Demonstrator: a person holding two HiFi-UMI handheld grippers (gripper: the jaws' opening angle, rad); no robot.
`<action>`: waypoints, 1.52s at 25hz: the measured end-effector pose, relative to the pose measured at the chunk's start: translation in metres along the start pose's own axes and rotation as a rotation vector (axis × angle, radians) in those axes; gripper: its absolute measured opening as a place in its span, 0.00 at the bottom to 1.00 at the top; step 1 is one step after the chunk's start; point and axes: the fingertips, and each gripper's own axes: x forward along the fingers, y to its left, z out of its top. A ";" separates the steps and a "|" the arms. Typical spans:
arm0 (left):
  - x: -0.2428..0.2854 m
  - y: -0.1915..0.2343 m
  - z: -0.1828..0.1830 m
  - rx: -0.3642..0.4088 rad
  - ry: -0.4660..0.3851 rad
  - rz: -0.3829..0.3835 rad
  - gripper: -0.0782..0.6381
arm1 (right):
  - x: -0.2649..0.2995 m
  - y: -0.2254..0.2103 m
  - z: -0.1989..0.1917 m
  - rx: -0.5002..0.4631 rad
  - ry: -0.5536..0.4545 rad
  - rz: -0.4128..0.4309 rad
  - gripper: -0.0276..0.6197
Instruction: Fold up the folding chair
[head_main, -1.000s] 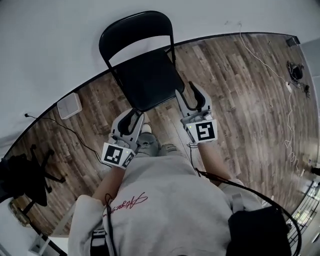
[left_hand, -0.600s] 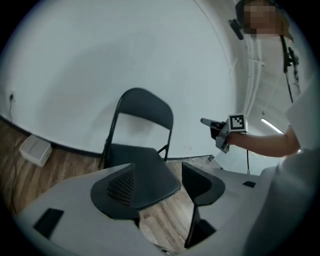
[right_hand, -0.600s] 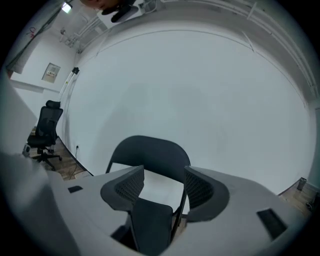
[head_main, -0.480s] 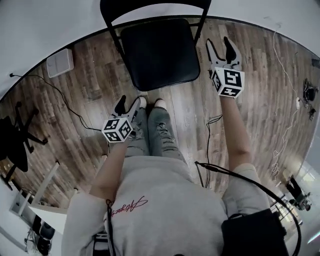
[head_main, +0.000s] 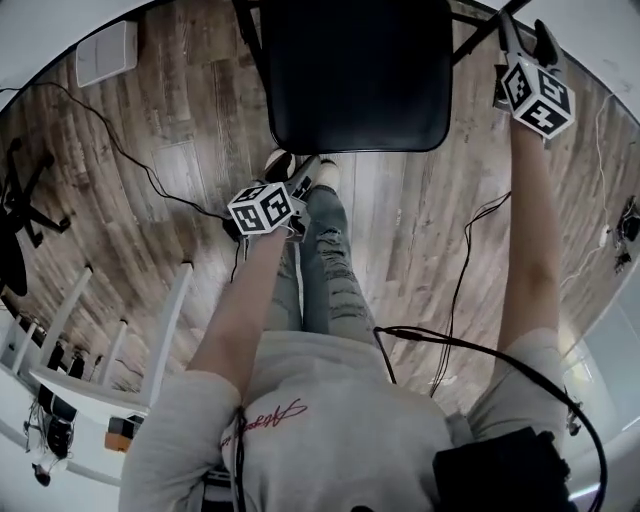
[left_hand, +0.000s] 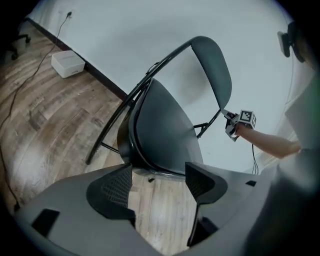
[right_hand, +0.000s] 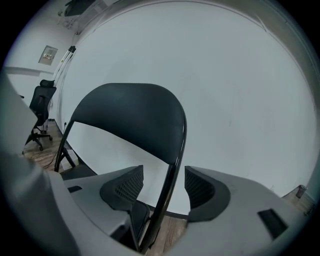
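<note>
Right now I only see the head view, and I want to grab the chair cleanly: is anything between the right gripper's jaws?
Observer: Yes. The right gripper has just been opening; its jaws straddle the backrest's side tube without pressing it.
Operator: And the left?
Observer: The left gripper, also just opening, holds nothing. Only floor shows between its jaws, with the seat beyond them.
</note>
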 end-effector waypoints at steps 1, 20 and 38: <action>0.004 0.002 0.003 -0.019 -0.019 -0.017 0.57 | 0.010 0.001 0.000 0.004 -0.002 0.007 0.41; 0.053 0.002 0.027 -0.173 -0.046 -0.334 0.65 | 0.069 0.004 -0.066 0.072 0.178 -0.102 0.42; 0.006 -0.083 0.215 -0.684 -0.439 -0.131 0.49 | 0.096 -0.045 0.021 0.264 0.160 -0.180 0.13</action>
